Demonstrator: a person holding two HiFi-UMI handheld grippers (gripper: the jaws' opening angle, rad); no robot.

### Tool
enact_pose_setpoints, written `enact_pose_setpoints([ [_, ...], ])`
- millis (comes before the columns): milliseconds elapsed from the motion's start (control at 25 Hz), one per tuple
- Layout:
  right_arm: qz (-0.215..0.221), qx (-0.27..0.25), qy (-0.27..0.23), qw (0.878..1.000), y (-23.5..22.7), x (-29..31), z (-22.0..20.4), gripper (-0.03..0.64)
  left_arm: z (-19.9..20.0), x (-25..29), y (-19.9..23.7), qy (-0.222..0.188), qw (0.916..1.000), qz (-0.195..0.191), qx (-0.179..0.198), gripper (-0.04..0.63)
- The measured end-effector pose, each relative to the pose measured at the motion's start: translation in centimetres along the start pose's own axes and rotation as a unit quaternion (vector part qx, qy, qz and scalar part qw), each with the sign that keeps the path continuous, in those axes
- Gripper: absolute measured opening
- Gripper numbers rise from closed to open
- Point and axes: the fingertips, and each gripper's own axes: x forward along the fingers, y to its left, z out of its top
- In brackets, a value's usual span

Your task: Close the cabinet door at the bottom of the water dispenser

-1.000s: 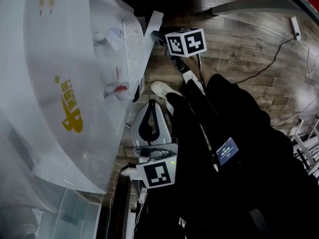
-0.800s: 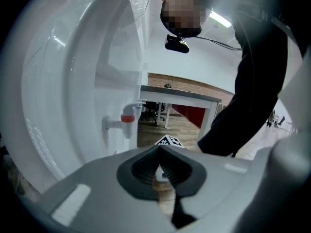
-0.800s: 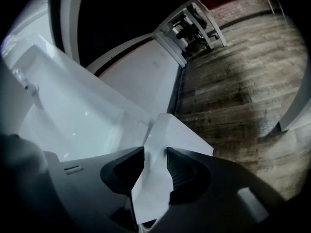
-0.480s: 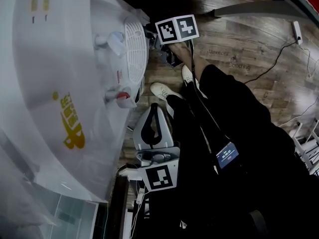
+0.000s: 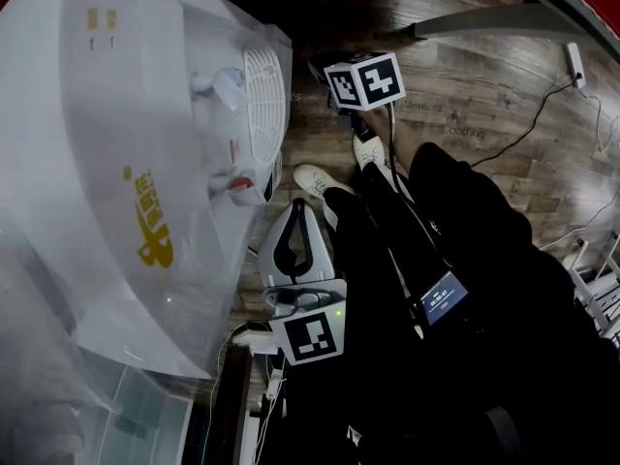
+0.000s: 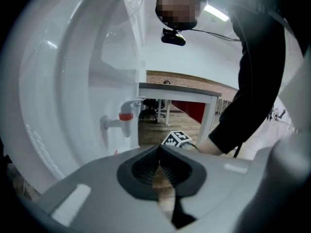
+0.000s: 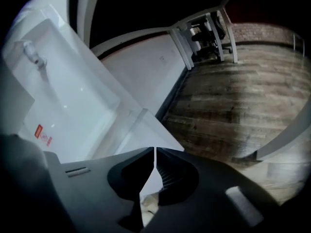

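The white water dispenser (image 5: 126, 163) fills the left of the head view, with its red tap (image 5: 237, 184) and drip grille (image 5: 263, 100) facing me. No door panel sticks out from its lower front. My right gripper's marker cube (image 5: 363, 80) hovers just right of that lower front. In the right gripper view the right gripper (image 7: 154, 152) is closing to a hairline slit with nothing between the jaws, and the white cabinet door (image 7: 146, 125) lies just ahead. My left gripper (image 5: 298, 204) hangs beside the dispenser, shut and empty, pointing at the red tap (image 6: 125, 116).
A wooden floor (image 5: 465, 85) lies below with cables (image 5: 523, 124) and a power strip (image 5: 574, 54) at the right. A grey table leg (image 5: 484, 13) crosses the top. The person's white shoes (image 5: 315, 174) stand by the dispenser's base.
The white door that stuck out from the dispenser's lower front a second ago no longer shows. The right gripper swung in toward the dispenser, then drew back right. The left gripper stayed put.
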Motion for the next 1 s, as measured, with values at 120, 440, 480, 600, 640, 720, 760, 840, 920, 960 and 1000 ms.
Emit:
enact_pose_setpoints([
  [120, -0.060, -0.059, -0.027, 0.996, -1.5, -4.7, 0.1, 0.011, 0.6, -0.4, -0.3, 0.004, 1.0000, -0.004, 0.004, 0.006],
  [440, -0.133, -0.287, -0.198, 0.928, 5.8, -21.7, 7.2, 0.000, 8.0, -1.7, -1.2, -0.046, 0.9988, -0.011, 0.011, 0.006],
  [480, -0.135, -0.289, -0.213, 0.923, 6.9, -23.4, 7.9, 0.000, 9.3, -2.0, -1.4, -0.056, 0.9982, -0.014, 0.013, 0.006],
  [600, -0.126, -0.308, -0.256, 0.908, 11.3, -28.5, 10.8, 0.000, 14.0, -3.1, -1.4, -0.089, 0.9959, -0.010, 0.013, 0.006],
  [640, -0.122, -0.309, -0.270, 0.904, 12.9, -30.3, 11.6, 0.000, 15.4, -3.9, -1.3, -0.097, 0.9952, -0.004, 0.010, 0.006],
  [720, -0.114, -0.306, -0.293, 0.898, 15.8, -33.6, 12.8, 0.000, 17.8, -5.8, -0.7, -0.105, 0.9944, 0.013, 0.001, 0.006],
  [760, -0.110, -0.313, -0.303, 0.893, 17.4, -35.2, 13.5, 0.000, 18.9, -6.8, -0.2, -0.109, 0.9938, 0.023, -0.002, 0.006],
  [840, -0.097, -0.343, -0.332, 0.873, 20.5, -38.4, 15.9, 0.000, 21.2, -8.2, 1.0, -0.129, 0.9908, 0.041, 0.003, 0.007],
  [920, -0.073, -0.339, -0.388, 0.854, 23.5, -42.0, 18.9, -0.001, 23.2, -9.2, 1.8, -0.147, 0.9873, 0.060, 0.001, 0.006],
  [960, -0.061, -0.326, -0.412, 0.849, 24.8, -43.6, 19.9, -0.001, 23.8, -9.8, 2.3, -0.151, 0.9859, 0.071, -0.004, 0.006],
  [1000, -0.053, -0.317, -0.427, 0.845, 25.9, -44.9, 20.7, -0.002, 24.4, -10.4, 2.8, -0.155, 0.9845, 0.082, -0.010, 0.006],
])
